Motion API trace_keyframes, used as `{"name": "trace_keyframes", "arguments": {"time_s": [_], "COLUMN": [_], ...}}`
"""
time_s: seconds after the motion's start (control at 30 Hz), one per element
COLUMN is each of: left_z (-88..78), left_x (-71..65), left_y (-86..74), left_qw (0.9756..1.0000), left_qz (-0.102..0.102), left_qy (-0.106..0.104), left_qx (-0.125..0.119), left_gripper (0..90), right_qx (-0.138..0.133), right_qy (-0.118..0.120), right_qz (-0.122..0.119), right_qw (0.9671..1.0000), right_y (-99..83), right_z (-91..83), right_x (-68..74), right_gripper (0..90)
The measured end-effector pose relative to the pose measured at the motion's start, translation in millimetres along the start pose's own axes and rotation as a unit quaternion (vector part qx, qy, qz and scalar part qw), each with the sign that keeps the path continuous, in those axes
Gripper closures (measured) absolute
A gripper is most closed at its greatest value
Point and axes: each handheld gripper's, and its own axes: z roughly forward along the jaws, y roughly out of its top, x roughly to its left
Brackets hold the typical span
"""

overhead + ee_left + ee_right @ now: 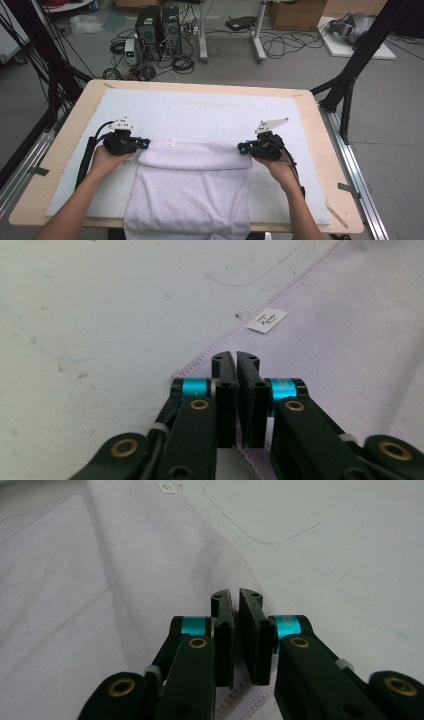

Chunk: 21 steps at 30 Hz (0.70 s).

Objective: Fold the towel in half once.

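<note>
Now both forearms level: left claw [146, 144], right claw [241, 148] clamping towel [190, 187] corners.

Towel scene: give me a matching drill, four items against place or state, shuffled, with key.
Items:
1. left gripper
2. right gripper
3. white label
4. near end of the towel

Places or states:
A. hangs over the table's near edge
B. shut on the towel's corner at the left of the high view
C. lies flat on the towel near its hem, ahead of the left jaws
D. shut on the towel's corner at the right of the high view

Pairs: 1-B, 2-D, 3-C, 4-A
</note>
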Motion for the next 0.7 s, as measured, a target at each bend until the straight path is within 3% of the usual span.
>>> {"name": "trace_keyframes", "arguments": {"time_s": [0.13, 0.23, 0.27, 0.4, 0.43, 0.53, 0.7], "left_z": [-1.6, 6.1, 8.9, 18.1, 18.6, 15.4, 5.2], "left_x": [3.1, 8.2, 8.8, 7.0, 5.6, 4.2, 5.2], "left_y": [0.6, -1.4, -2.3, -3.7, -3.5, -1.5, 1.8], "left_qw": [0.9998, 0.9989, 0.9988, 0.9989, 0.9993, 0.9998, 0.9997], "left_qz": [-0.016, -0.044, -0.047, -0.037, -0.029, -0.019, -0.022], "left_qy": [0.001, 0.010, 0.006, -0.011, -0.006, -0.002, 0.001], "left_qx": [-0.006, 0.008, 0.012, 0.024, 0.025, 0.010, -0.013], "left_gripper": [86.9, 64.6, 62.4, 64.3, 67.1, 80.6, 82.8], "right_qx": [-0.003, 0.002, 0.004, 0.010, 0.011, 0.012, 0.007], "right_qy": [0.000, -0.001, -0.002, -0.002, -0.002, -0.003, -0.004], "right_qz": [0.000, 0.001, 0.002, 0.007, 0.009, 0.005, 0.006], "right_qw": [1.0000, 1.0000, 1.0000, 0.9999, 0.9999, 0.9999, 0.9999], "right_y": [0.1, -0.6, -1.1, -1.9, -1.8, -1.8, -1.4], "right_z": [-2.3, 0.1, 2.1, 7.8, 8.9, 10.4, 6.0], "right_x": [0.3, -1.1, -2.4, -5.0, -5.1, -5.8, -4.5], "right_gripper": [84.5, 84.3, 84.2, 83.9, 83.9, 83.9, 84.0]}}
